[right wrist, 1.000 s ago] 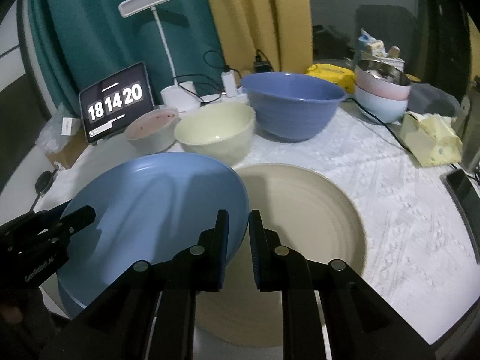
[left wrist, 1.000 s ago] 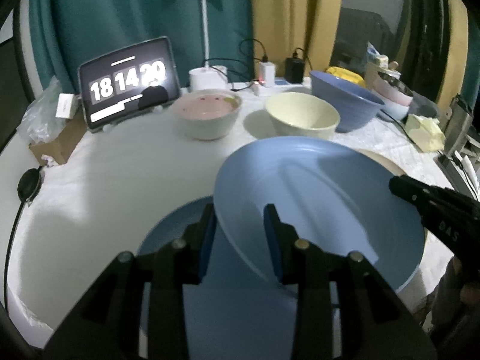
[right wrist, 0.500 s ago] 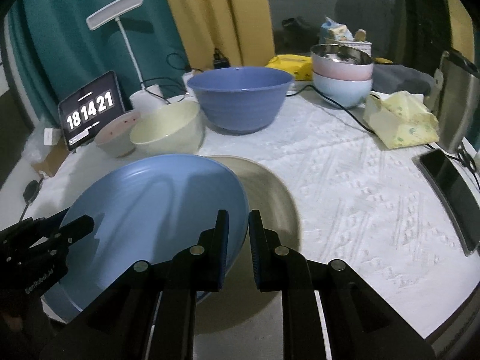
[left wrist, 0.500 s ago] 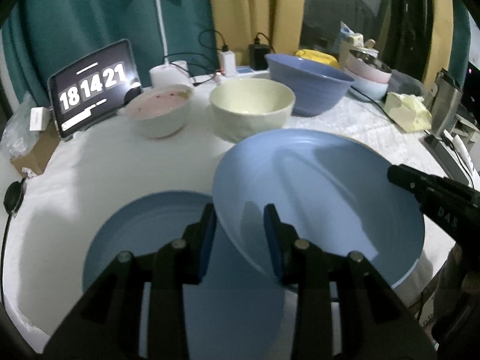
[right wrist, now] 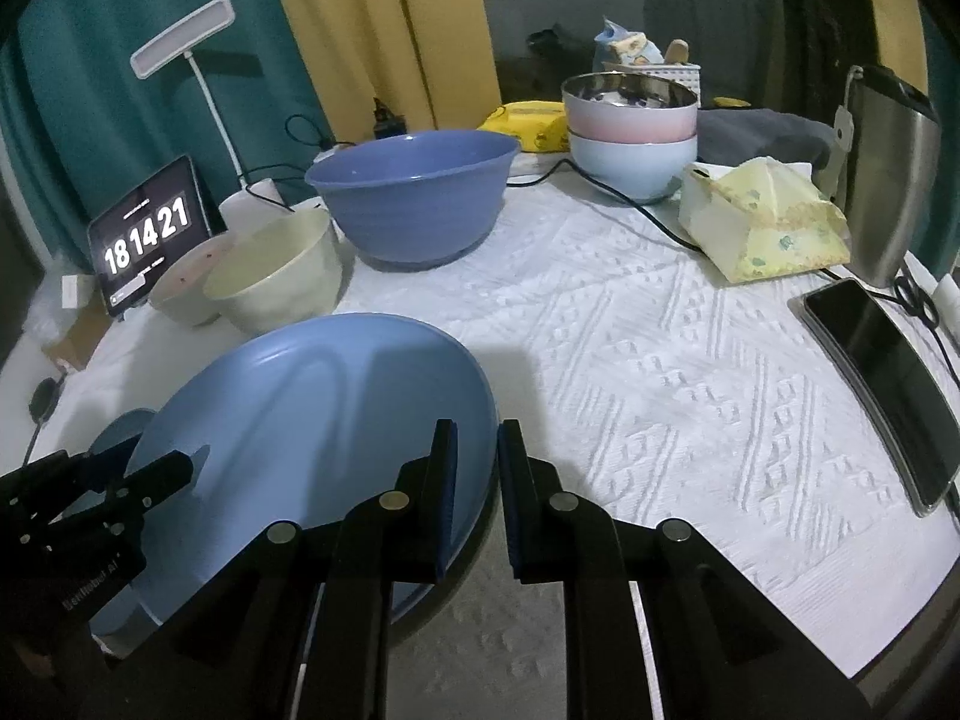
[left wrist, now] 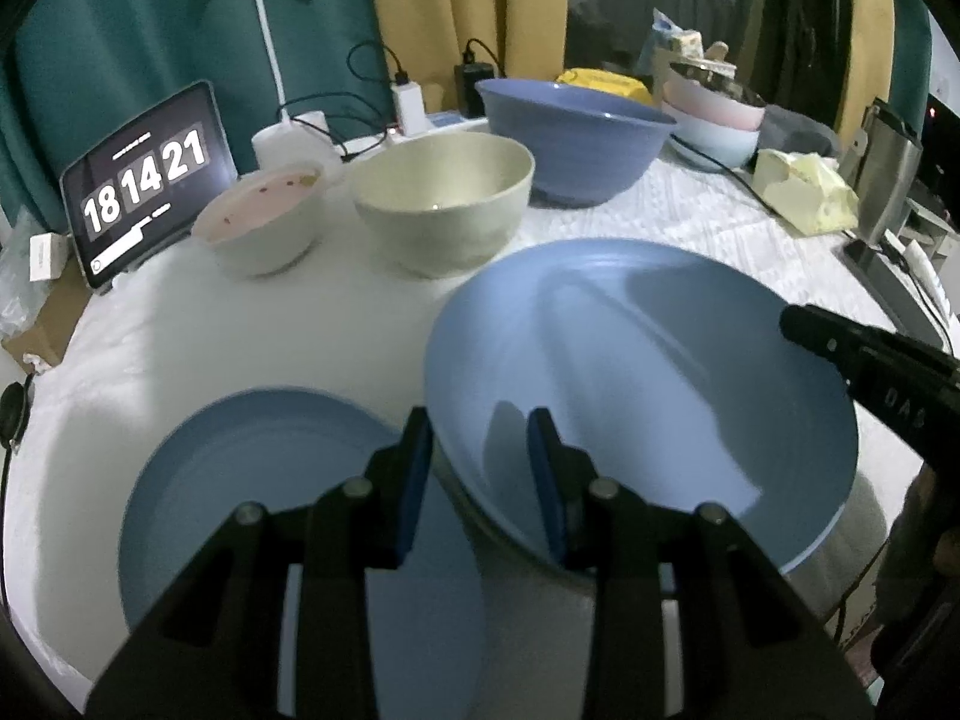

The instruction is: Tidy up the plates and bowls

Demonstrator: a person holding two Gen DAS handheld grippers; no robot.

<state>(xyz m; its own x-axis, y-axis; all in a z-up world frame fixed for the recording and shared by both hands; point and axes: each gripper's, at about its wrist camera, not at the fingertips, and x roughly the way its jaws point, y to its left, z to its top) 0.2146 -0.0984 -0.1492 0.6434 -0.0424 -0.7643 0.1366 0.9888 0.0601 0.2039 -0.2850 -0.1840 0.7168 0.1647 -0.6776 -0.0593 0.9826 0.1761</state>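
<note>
The blue plate [left wrist: 648,396] is held off the tablecloth [right wrist: 660,360], tilted, between both grippers. The left gripper [left wrist: 480,468] pinches the plate's rim at about 7 o'clock in its own view, one finger under the rim and one inside. The right gripper [right wrist: 477,474] pinches the opposite rim, which runs between its two fingers at about 6 o'clock in the right view. In the left view the right gripper shows at 3 o'clock on the plate's far edge; in the right view the left gripper [right wrist: 162,468] shows at 8 o'clock.

A second blue plate [left wrist: 252,480] lies flat on the cloth at 8 o'clock in the left view, partly under the left gripper and the raised plate.

At 12 o'clock from the raised plate stands a cream bowl [left wrist: 444,204], with a pink bowl [left wrist: 264,222] just beside it at 10 o'clock and a big blue bowl [left wrist: 570,138] behind at 1 o'clock. A clock tablet [left wrist: 144,186] leans at the far left.
</note>
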